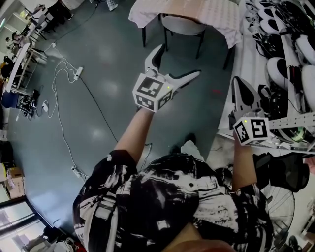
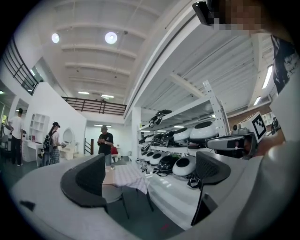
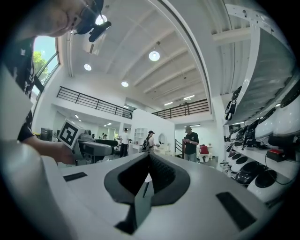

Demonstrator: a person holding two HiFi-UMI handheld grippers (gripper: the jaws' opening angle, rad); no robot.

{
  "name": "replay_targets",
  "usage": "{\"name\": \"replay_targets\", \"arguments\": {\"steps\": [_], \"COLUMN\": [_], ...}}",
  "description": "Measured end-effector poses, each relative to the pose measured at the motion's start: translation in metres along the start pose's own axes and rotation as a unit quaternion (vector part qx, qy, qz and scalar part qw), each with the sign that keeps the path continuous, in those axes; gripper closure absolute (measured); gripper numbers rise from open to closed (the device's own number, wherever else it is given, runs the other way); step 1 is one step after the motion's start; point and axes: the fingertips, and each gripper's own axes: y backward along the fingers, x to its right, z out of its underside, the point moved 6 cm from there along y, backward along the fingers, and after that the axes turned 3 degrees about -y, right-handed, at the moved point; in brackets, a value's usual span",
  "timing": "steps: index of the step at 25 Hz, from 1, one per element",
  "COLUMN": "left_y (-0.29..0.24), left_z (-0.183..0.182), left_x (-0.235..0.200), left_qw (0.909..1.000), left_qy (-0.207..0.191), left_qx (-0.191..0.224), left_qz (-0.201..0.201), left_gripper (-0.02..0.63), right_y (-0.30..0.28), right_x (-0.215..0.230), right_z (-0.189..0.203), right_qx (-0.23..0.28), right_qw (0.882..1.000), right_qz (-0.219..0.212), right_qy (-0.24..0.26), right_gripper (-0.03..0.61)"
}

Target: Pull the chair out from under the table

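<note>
The chair (image 1: 183,23) has a grey seat and black legs and is tucked under a table (image 1: 206,12) draped with a pale checked cloth, at the top of the head view. My left gripper (image 1: 178,61) is held in the air in front of it, open, jaws spread wide with nothing between them. In the left gripper view the chair (image 2: 114,193) and cloth-covered table (image 2: 127,175) show between the pads, some way off. My right gripper (image 1: 239,84) hangs at the right beside the shelving, shut and empty; its pads (image 3: 161,174) meet in the right gripper view.
Shelving (image 1: 283,54) with white and black helmet-like shells runs along the right, close to the table and the right gripper. White cables and a power strip (image 1: 77,74) lie on the grey floor at left. People (image 2: 105,145) stand far off behind the table.
</note>
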Motion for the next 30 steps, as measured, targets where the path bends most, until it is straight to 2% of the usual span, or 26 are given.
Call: {"name": "replay_targets", "arguments": {"steps": [9,23,30], "left_y": [-0.037,-0.161,-0.194], "left_z": [0.017,0.036,0.056], "left_x": [-0.043,-0.130,-0.181], "left_qw": [0.9995,0.9986,0.9978], "left_qy": [-0.008,-0.008,0.001], "left_qx": [-0.015,-0.030,-0.046], "left_qz": [-0.026,-0.044,-0.047], "left_gripper": [0.043,0.043,0.043], "right_y": [-0.070,-0.208,-0.270], "right_x": [0.032,0.129,0.148], "right_z": [0.011,0.017,0.031], "right_qx": [0.011,0.015,0.003], "right_qw": [0.999,0.997,0.997], "right_qz": [-0.032,-0.071,-0.079], "right_qy": [-0.008,-0.010,-0.019], "right_gripper": [0.580,0.580,0.580]}}
